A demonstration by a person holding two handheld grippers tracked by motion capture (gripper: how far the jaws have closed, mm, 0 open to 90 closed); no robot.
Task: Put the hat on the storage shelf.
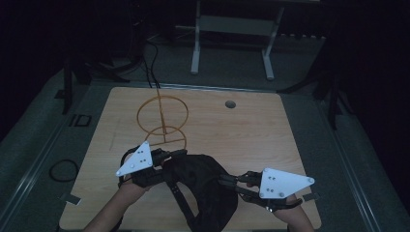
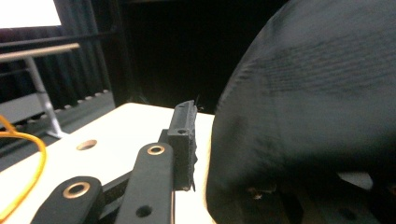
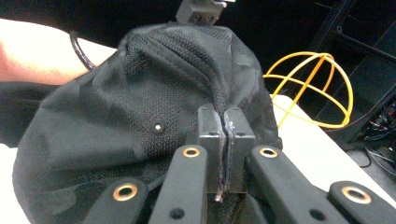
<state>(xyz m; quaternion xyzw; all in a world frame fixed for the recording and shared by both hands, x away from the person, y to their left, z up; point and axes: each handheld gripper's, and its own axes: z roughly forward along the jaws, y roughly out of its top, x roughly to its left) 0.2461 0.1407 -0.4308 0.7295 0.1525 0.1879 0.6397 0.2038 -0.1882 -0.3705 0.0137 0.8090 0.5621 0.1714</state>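
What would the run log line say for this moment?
right gripper: shut on black cap | left gripper: at cap's other edge | yellow wire stand: empty

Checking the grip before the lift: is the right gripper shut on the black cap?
Shut on it. In the right gripper view the right gripper has both pads pressed together with a thin fold of the black cap between them.

Black grippers, pale three-cornered plates.
Left gripper [image 1: 181, 153], right gripper [image 1: 223, 181]: brass-ringed screw holes, grey plates dotted with screws.

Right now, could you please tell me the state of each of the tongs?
Left tongs: at the black cap; open or shut cannot be told.
Right tongs: shut on the cap's fabric.
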